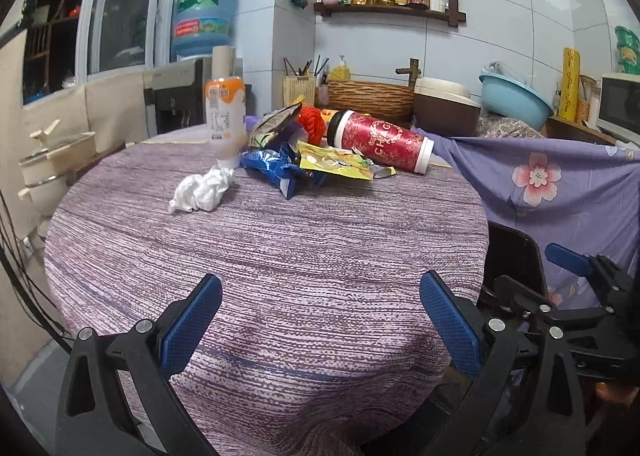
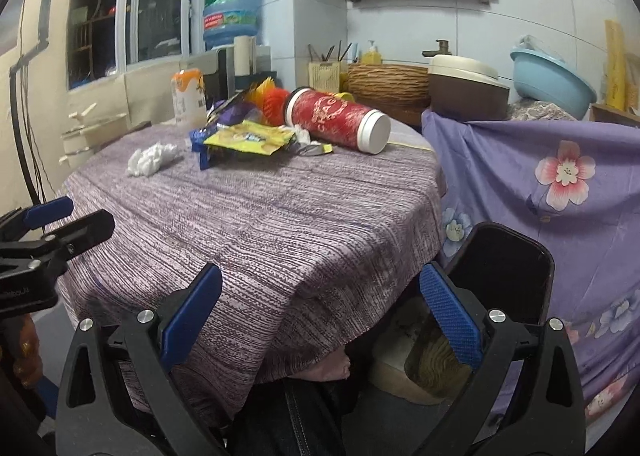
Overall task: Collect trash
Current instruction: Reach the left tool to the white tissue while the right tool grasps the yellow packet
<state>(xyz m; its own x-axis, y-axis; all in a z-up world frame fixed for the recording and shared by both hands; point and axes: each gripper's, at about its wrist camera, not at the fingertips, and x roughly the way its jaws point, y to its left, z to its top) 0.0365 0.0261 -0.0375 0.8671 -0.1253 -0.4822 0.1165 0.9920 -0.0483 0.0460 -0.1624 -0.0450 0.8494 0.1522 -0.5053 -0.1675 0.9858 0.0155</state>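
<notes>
Trash lies clustered at the far side of the round worktop (image 1: pixel 280 256) in the left wrist view: a crumpled white tissue (image 1: pixel 202 189), a blue wrapper (image 1: pixel 276 165), a yellow wrapper (image 1: pixel 336 163) and a dark foil bag (image 1: pixel 276 123) behind them. A red tumbler (image 1: pixel 380 139) lies on its side just beside the wrappers, and an orange-and-white bottle (image 1: pixel 226 115) stands behind the tissue. The left tongs (image 1: pixel 320 320) hang over the near edge, well apart from the litter, blue pads spread wide and holding nothing.

In the right wrist view the right tongs (image 2: pixel 320 320) are likewise spread and empty, poised near the worktop's rim above a dark bin (image 2: pixel 508 276) that stands just beside the worktop, next to a floral cloth (image 2: pixel 560 175).

By this evidence collection has not begun: every piece still sits on the worktop, and each remains to be grasped and carried, presumably to the bin.
</notes>
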